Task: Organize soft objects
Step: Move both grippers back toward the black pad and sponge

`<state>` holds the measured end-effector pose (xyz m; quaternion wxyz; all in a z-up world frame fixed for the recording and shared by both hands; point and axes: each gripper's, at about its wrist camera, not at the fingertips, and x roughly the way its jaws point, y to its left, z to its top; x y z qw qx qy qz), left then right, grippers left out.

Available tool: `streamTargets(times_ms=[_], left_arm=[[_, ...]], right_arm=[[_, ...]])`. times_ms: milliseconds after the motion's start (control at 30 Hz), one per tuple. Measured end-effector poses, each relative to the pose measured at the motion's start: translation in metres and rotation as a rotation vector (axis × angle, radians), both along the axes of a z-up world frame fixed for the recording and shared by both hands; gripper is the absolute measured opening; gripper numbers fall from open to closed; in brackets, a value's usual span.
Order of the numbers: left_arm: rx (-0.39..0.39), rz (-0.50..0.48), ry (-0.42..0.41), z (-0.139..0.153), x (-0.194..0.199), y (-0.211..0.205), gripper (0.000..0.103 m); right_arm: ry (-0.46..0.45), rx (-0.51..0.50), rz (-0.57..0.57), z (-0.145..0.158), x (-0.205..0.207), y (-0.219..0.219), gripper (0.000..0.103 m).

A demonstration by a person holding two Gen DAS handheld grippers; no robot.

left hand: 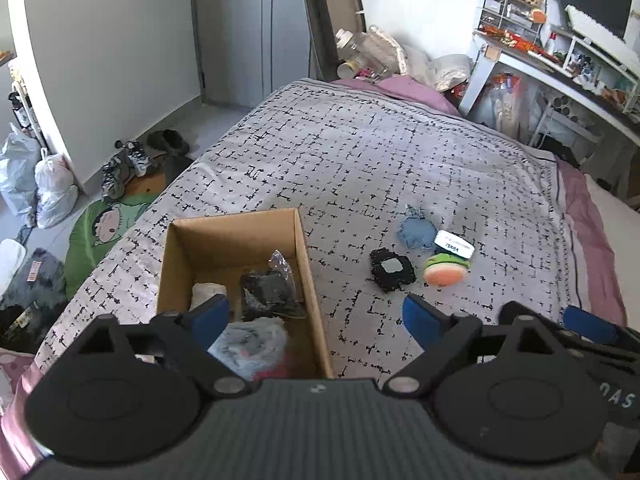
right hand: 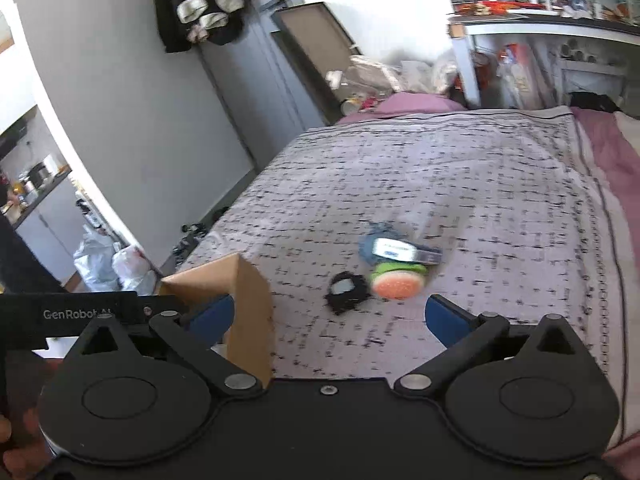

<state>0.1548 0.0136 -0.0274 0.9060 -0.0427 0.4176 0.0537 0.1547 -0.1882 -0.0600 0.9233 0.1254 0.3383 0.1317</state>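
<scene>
A cardboard box (left hand: 308,264) sits on the bed and holds a black bagged item (left hand: 270,292), a white cloth (left hand: 206,294) and a blue-and-red fluffy item (left hand: 250,346). My left gripper (left hand: 314,320) is open and empty over the box's near right wall. On the bedspread to the right lie a black knit piece (left hand: 391,270), a blue cloth (left hand: 416,232), a green-and-orange plush (left hand: 444,272) and a white packet (left hand: 456,246). My right gripper (right hand: 328,318) is open and empty, just short of the black piece (right hand: 347,292) and the plush (right hand: 396,284). The box corner (right hand: 250,308) stands at its left finger.
The patterned bedspread (left hand: 360,152) covers the bed, with a pink sheet edge (left hand: 592,240) on the right. Shoes (left hand: 124,164), plastic bags (left hand: 48,188) and a green mat (left hand: 104,224) lie on the floor at left. A cluttered desk (left hand: 560,72) stands beyond the bed at right.
</scene>
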Motion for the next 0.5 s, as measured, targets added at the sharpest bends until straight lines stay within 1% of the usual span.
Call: streamTargets(times_ms=[67, 167, 500], left_arm=[[0.009, 0.011, 0.002, -0.003, 0.003, -0.007, 0.095], [-0.006, 0.017, 0.003, -0.004, 0.008, -0.015, 0.095], [-0.008, 0.005, 0.002, -0.012, 0.027, -0.042, 0.095]], right_arm=[[0.01, 0.017, -0.022, -0.002, 0.001, -0.01, 0.103], [0.018, 0.046, -0.05, -0.003, 0.004, -0.022, 0.103], [0.021, 0.082, -0.114, -0.009, 0.013, -0.047, 0.103]])
